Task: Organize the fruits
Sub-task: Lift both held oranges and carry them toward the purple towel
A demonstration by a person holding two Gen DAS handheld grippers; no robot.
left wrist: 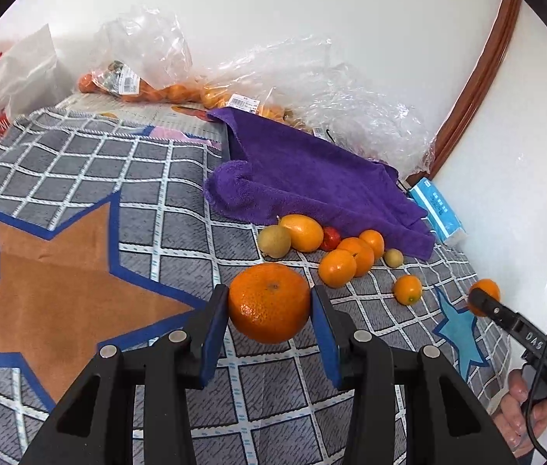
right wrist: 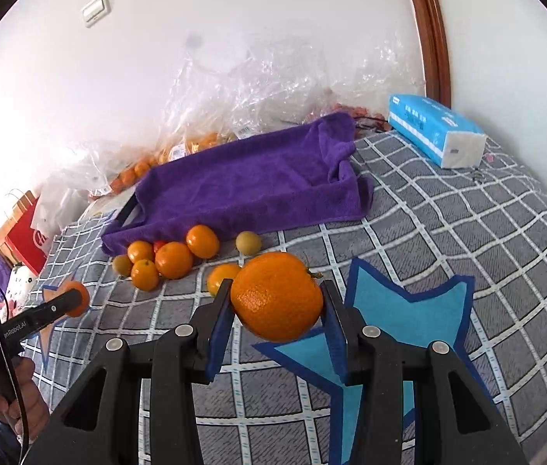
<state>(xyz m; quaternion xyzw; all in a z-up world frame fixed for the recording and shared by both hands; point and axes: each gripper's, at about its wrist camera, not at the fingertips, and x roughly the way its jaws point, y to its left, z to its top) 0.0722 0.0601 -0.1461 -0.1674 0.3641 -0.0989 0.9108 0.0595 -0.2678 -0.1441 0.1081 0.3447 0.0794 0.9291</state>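
Left gripper [left wrist: 269, 304] — clamped on orange [left wrist: 269, 302]

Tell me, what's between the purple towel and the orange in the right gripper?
A cluster of small loose fruits on the checked blanket, seen in both views.

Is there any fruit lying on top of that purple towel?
No, the purple towel has nothing on it; the loose fruits sit on the checked blanket just in front of its near edge.

A blue tissue pack [right wrist: 434, 131] lies beside a purple towel [right wrist: 250, 182] on the grey checked blanket [right wrist: 467, 240]
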